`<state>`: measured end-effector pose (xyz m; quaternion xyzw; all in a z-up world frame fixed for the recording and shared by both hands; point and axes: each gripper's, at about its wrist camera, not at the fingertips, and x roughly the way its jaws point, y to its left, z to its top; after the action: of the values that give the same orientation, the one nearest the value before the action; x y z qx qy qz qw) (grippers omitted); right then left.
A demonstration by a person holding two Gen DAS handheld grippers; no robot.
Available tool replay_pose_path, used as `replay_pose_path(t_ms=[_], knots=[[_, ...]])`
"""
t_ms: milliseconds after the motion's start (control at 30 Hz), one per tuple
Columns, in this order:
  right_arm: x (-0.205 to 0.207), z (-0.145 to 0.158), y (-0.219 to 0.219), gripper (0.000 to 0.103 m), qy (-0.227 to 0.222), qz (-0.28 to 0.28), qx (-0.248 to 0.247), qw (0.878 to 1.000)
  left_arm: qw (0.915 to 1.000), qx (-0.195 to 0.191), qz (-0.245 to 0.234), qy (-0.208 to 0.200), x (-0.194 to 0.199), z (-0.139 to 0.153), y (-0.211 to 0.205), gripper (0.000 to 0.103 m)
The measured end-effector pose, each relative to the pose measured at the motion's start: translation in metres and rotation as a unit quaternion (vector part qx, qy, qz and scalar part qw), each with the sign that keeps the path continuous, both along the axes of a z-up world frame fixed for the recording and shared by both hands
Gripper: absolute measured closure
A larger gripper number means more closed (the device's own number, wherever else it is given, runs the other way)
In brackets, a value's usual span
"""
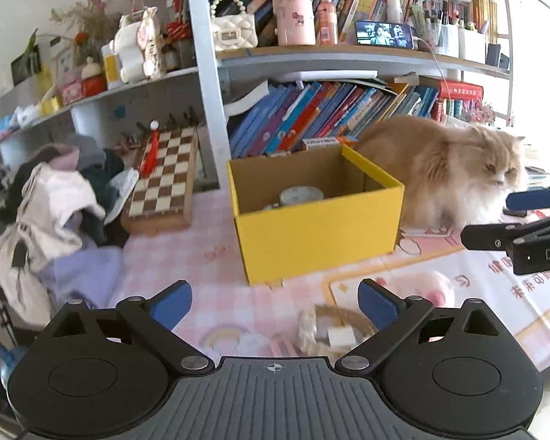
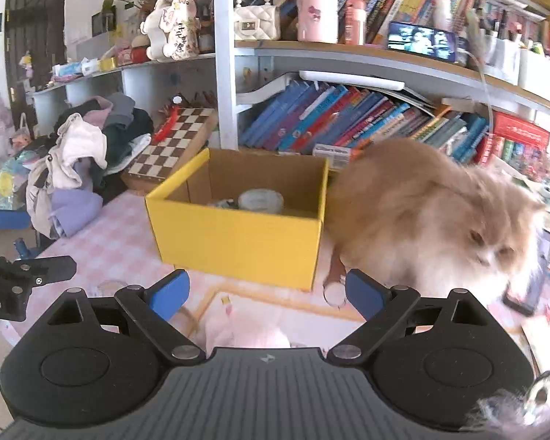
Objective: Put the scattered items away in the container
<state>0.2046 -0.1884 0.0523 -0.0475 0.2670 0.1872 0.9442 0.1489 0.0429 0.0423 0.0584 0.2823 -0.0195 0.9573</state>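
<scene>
A yellow cardboard box (image 1: 319, 231) stands open on the pink checked table, with a round tin (image 1: 301, 195) inside; it also shows in the right wrist view (image 2: 238, 244), tin (image 2: 260, 200) inside. My left gripper (image 1: 275, 306) is open and empty above a small beige and white item (image 1: 330, 330) on the table. My right gripper (image 2: 267, 293) is open and empty over a pink plush thing (image 2: 245, 330); its fingers (image 1: 495, 238) enter the left wrist view from the right. A small white round item (image 2: 334, 292) lies near the box corner.
A fluffy orange cat (image 1: 440, 168) stands right of the box, close to my right gripper (image 2: 440, 220). A chessboard (image 1: 165, 179) and a clothes pile (image 1: 55, 212) lie left. Bookshelves (image 1: 330, 110) are behind. A dark phone (image 2: 531, 286) lies at right.
</scene>
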Motion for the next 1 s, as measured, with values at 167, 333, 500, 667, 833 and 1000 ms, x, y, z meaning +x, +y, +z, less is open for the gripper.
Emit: replay_pose_path(t_ms=[167,333,500,667,833,1000], knots=[[-0.035,-0.018,-0.002,0.012,0.014,-0.017,0.005,1.0,1.0,0.001,0.004,-0.004,-0.025,-0.009,-0.009,0.004],[-0.066,-0.032,-0.002,0.012,0.026,-0.025,0.003,0.999,1.0,-0.006,0.001,0.007,-0.043,-0.019,-0.015,0.001],[-0.081,-0.041,0.0,0.012,0.038,-0.03,0.004,0.999,0.9997,-0.005,-0.008,0.023,-0.056,-0.032,-0.023,0.001],[-0.088,-0.047,0.002,0.015,0.049,-0.032,0.0,0.998,0.9991,-0.005,-0.017,0.039,-0.07,-0.045,-0.03,0.001],[-0.09,-0.051,-0.001,0.018,0.062,-0.043,0.003,0.997,0.999,-0.012,-0.015,0.041,-0.076,-0.046,-0.029,0.001],[-0.092,-0.051,0.0,0.019,0.066,-0.043,0.005,0.997,0.9987,-0.013,-0.019,0.045,-0.078,-0.047,-0.029,0.001]])
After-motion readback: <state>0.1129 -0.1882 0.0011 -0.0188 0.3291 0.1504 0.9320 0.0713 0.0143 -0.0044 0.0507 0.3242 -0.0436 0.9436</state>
